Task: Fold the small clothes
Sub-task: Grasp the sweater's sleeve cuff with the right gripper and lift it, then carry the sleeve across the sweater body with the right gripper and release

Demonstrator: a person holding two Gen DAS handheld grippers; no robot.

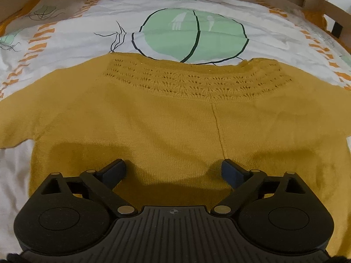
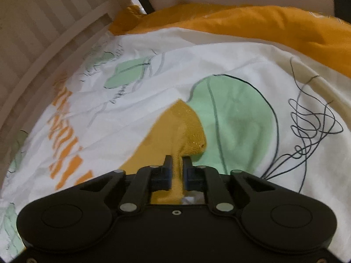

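Observation:
A mustard-yellow knitted sweater [image 1: 166, 118] lies spread flat on the bed, its lace-patterned yoke toward the far side. My left gripper [image 1: 173, 167] hovers open over the sweater's near hem, nothing between its fingers. In the right wrist view, my right gripper [image 2: 177, 164] is shut on a pinched fold of the sweater [image 2: 186, 129], apparently a sleeve end, which bunches up just beyond the fingertips over the sheet.
The bed sheet [image 1: 72, 35] is white with green rounds, orange marks and black scribbles. A wooden slatted bed rail [image 2: 43, 22] runs along the far edge. An orange blanket [image 2: 263, 26] lies bunched at the top right of the right wrist view.

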